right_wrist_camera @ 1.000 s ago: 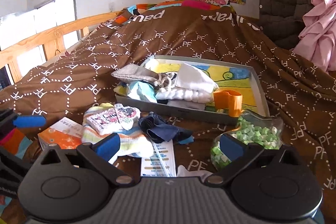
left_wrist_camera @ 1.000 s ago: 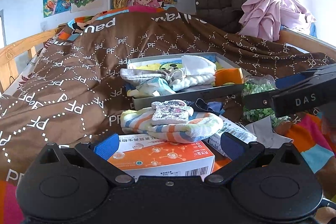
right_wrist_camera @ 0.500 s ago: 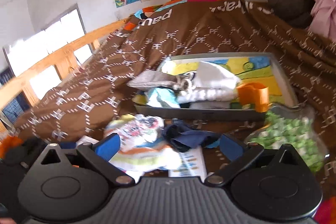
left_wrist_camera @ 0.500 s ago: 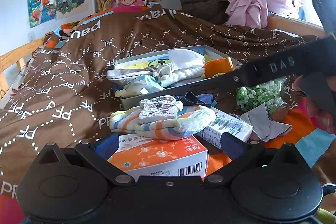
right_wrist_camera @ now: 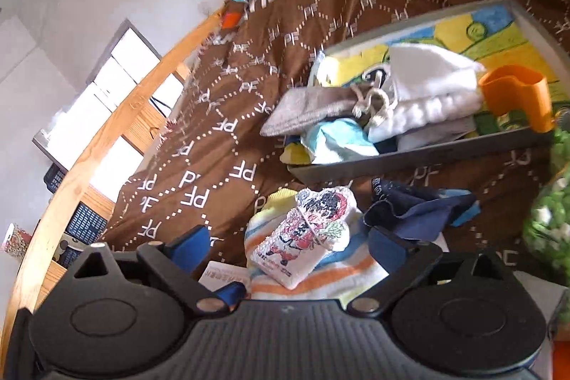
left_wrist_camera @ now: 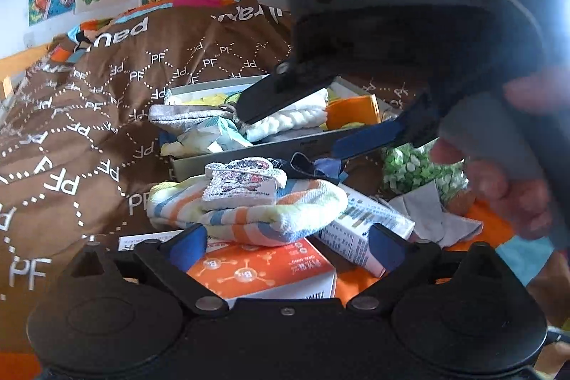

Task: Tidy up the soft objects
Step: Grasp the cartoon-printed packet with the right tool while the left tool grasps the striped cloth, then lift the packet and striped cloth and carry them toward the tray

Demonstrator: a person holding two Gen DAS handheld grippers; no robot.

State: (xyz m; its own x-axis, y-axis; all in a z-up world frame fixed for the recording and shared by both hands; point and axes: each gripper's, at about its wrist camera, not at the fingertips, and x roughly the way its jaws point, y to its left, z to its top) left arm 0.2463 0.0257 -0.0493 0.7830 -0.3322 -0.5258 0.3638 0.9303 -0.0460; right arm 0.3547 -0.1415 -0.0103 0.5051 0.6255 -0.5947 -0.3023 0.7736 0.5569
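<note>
A striped towel (left_wrist_camera: 249, 216) lies on the brown quilt with a small cartoon-printed cloth (left_wrist_camera: 242, 184) on top and a dark blue cloth (left_wrist_camera: 313, 166) behind it. Beyond stands a grey tray (left_wrist_camera: 249, 155) with a grey pouch, white cloths and an orange cup. My left gripper (left_wrist_camera: 286, 248) is low in front of the towel, its jaws closing, the pads apart over an orange box. My right gripper (right_wrist_camera: 288, 246) is rolled and hangs over the cartoon cloth (right_wrist_camera: 306, 237) and the striped towel (right_wrist_camera: 320, 276). Its jaws are closing, and the pads touch nothing. In the left wrist view the right gripper (left_wrist_camera: 290, 132) fills the upper right.
An orange box (left_wrist_camera: 263, 269) and a white box (left_wrist_camera: 359, 219) lie under and beside the towel. A bag of green and white pieces (right_wrist_camera: 548, 223) and a grey cloth (left_wrist_camera: 427, 212) sit to the right. A wooden bed rail (right_wrist_camera: 89, 166) runs along the left. A hand (left_wrist_camera: 498, 173) holds the right gripper.
The right gripper swung left and rolled, coming over the striped towel and looming large in the left wrist view. The left gripper sank slightly toward the towel.
</note>
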